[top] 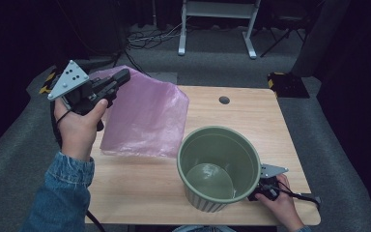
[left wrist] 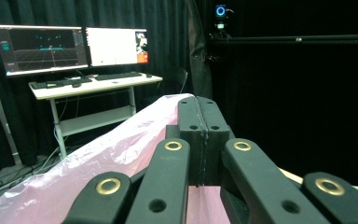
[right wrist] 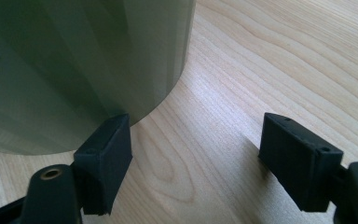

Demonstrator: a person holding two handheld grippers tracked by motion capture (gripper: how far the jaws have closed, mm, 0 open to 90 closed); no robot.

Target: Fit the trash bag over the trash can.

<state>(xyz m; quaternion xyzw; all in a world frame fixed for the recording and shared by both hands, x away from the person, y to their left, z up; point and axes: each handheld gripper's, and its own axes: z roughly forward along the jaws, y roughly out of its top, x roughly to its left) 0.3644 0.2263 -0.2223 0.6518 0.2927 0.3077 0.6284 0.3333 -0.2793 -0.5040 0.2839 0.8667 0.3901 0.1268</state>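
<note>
Pink bag point(top: 142, 118) pinched in the left gripper point(top: 118, 79); right gripper point(right wrist: 196, 158) spread (one jaw touching green bin point(top: 220, 166))

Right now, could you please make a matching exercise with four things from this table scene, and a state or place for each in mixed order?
Things:
1. left claw
2. right claw
3. green pot
4. pink plastic bag

States or places:
A. upright on the wooden table, nothing inside
B. open, low on the table beside the pot
C. pinched at one edge, lifted, hanging down
D. shut on thin plastic, raised above the table

Pairs: 1-D, 2-B, 3-A, 4-C
</note>
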